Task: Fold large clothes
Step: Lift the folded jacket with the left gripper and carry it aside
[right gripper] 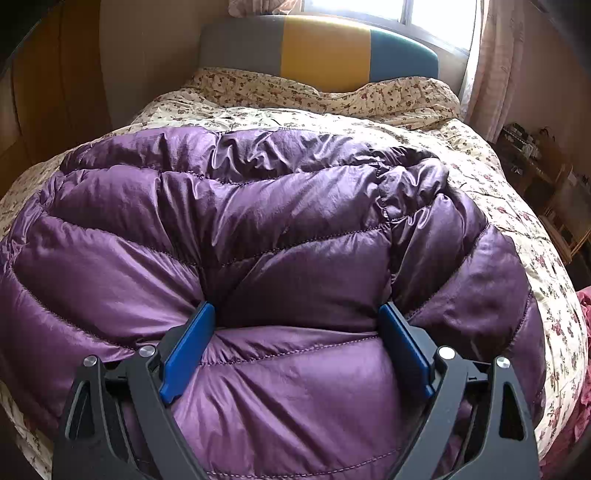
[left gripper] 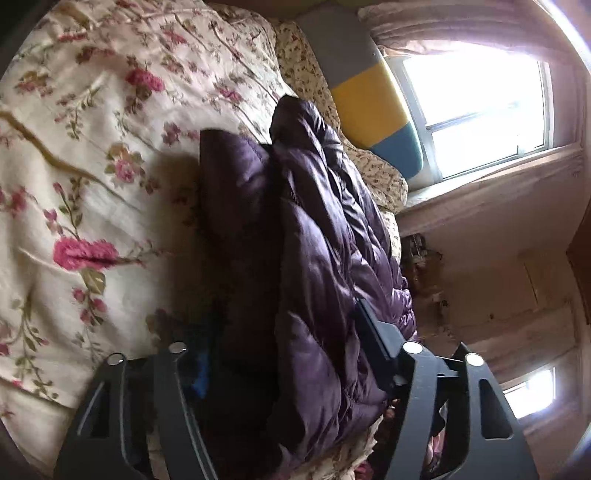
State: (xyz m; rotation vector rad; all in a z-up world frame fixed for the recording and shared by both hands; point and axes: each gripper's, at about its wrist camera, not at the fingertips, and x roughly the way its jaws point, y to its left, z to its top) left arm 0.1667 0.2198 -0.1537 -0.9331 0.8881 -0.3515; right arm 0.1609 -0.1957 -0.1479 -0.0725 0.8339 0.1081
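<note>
A purple quilted down jacket [right gripper: 258, 236] lies on the floral bedspread [right gripper: 480, 177]. My right gripper [right gripper: 297, 314] is open, its blue pads [right gripper: 188, 347] spread wide and pressed into the jacket's puffy fabric, one on each side of a quilted panel. In the left wrist view, tilted sideways, the jacket [left gripper: 314, 240] hangs as a bunched fold between the fingers of my left gripper [left gripper: 280, 332]. The fingers stand wide apart with thick fabric between them. The left pad [left gripper: 201, 373] is mostly hidden in shadow behind the jacket.
A headboard [right gripper: 325, 48] in grey, yellow and teal stands at the far end of the bed, under a bright window [right gripper: 436, 14] with a pink curtain [right gripper: 495, 62]. A cluttered wooden shelf [right gripper: 546, 177] stands right of the bed. A wooden wardrobe [right gripper: 48, 85] is at the left.
</note>
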